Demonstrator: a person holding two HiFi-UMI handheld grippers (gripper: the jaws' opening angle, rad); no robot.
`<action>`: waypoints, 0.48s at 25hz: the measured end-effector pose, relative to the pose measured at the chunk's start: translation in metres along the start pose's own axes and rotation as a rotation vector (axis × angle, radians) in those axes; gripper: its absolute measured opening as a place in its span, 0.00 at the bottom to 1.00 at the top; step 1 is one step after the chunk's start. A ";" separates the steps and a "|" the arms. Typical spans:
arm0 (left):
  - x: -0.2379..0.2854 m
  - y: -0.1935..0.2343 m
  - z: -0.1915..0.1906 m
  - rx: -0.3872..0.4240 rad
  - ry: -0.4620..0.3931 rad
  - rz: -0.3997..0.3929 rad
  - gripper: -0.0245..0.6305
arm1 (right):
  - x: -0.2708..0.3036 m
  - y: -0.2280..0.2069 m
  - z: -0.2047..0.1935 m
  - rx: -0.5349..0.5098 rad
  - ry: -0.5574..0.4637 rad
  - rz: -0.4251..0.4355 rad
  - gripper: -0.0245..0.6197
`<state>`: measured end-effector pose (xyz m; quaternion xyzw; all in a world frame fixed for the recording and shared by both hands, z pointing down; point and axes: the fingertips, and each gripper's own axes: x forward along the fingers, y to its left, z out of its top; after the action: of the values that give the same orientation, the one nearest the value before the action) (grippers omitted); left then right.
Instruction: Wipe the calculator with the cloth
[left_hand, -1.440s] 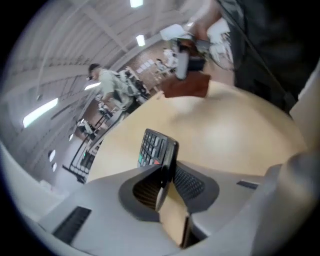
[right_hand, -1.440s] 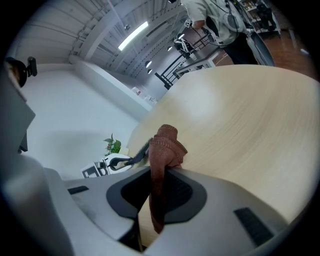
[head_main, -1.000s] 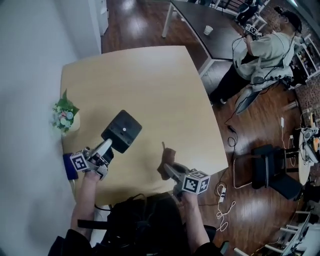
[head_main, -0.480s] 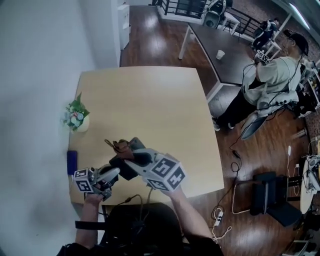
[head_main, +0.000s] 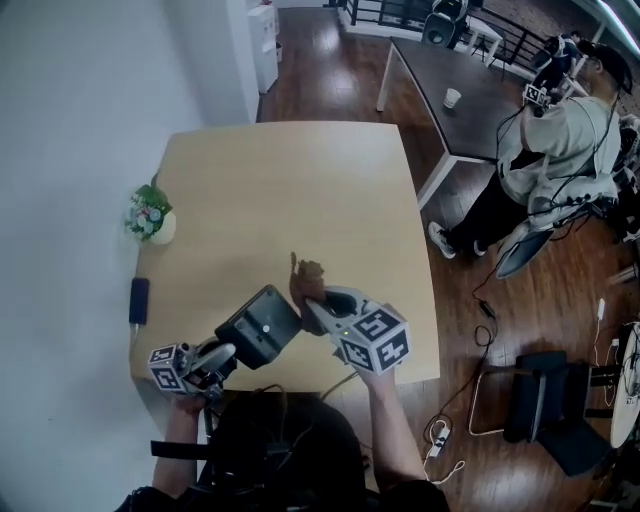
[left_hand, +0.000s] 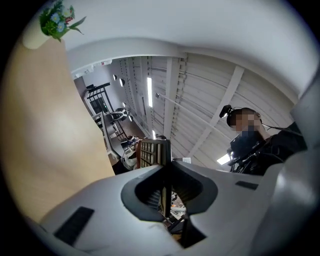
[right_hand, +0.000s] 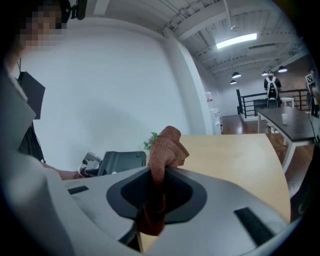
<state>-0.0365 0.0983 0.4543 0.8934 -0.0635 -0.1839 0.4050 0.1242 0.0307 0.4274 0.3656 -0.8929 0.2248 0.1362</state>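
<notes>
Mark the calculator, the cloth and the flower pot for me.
calculator (head_main: 258, 326): head view, middle of its dark upper face.
cloth (right_hand: 168, 144): right gripper view, its bunched top.
flower pot (head_main: 149, 215): head view, the blossoms.

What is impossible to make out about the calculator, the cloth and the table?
Black flat calculator: keys and display unreadable; too small in the head view, edge-on in the left gripper view.
Brown woven cloth: contact with the calculator unclear; the right gripper partly covers that spot in the head view.
Small dark blue object at the table edge: too small to identify.
</notes>
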 end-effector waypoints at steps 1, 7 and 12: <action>0.003 -0.001 -0.003 0.002 -0.005 0.012 0.12 | -0.008 0.007 0.005 0.010 -0.027 0.037 0.14; 0.024 -0.011 -0.028 0.085 0.084 0.054 0.12 | -0.004 0.109 0.017 -0.118 -0.045 0.364 0.14; 0.029 -0.026 -0.027 0.126 0.093 0.011 0.12 | 0.001 0.076 0.009 -0.116 -0.024 0.281 0.14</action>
<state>0.0000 0.1271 0.4429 0.9243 -0.0610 -0.1357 0.3514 0.0685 0.0739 0.3970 0.2313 -0.9483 0.1851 0.1138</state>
